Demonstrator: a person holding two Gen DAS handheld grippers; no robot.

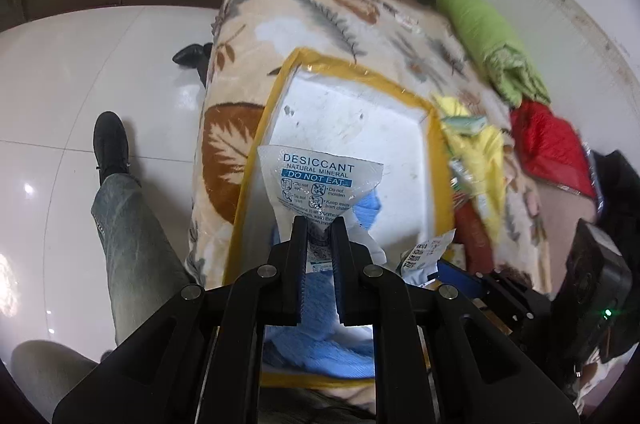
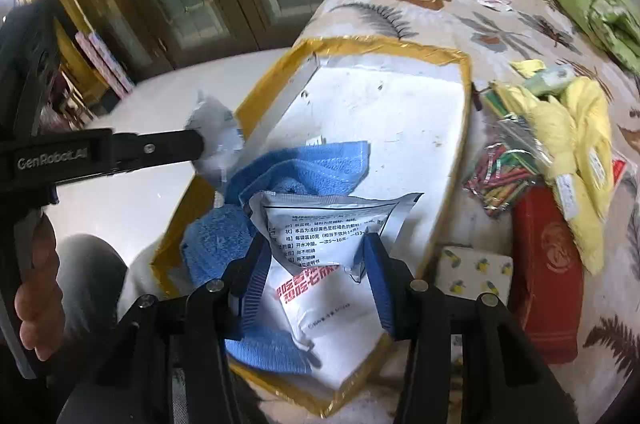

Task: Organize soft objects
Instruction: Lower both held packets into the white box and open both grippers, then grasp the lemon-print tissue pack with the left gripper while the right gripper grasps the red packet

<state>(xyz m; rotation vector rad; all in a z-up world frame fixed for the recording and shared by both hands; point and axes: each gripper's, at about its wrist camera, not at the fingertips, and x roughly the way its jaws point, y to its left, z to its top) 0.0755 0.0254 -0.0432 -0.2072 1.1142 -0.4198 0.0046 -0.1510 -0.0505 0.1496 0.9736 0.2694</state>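
Observation:
My left gripper [image 1: 319, 224] is shut on the lower end of a clear desiccant packet [image 1: 318, 180], which it holds above a white foam box [image 1: 276, 96] edged in yellow tape. A blue towel [image 1: 320, 288] lies in the near part of the box. In the right wrist view my right gripper [image 2: 316, 248] holds a silver-and-white printed sachet [image 2: 320, 224] between its blue pads, over the blue towel [image 2: 304, 164] and the box [image 2: 400, 112]. The left gripper [image 2: 200, 152] comes in from the left with the desiccant packet [image 2: 216, 140] at its tip.
The box rests on a leaf-print blanket [image 2: 480, 16]. To its right lie a yellow cloth [image 2: 580, 128], a bag of coloured sticks [image 2: 500, 176], a red pouch [image 2: 548, 264], a lemon-print pack [image 2: 472, 272] and a green roll [image 2: 592, 4]. A person's jeans leg [image 1: 128, 224] stands on white tiles at the left.

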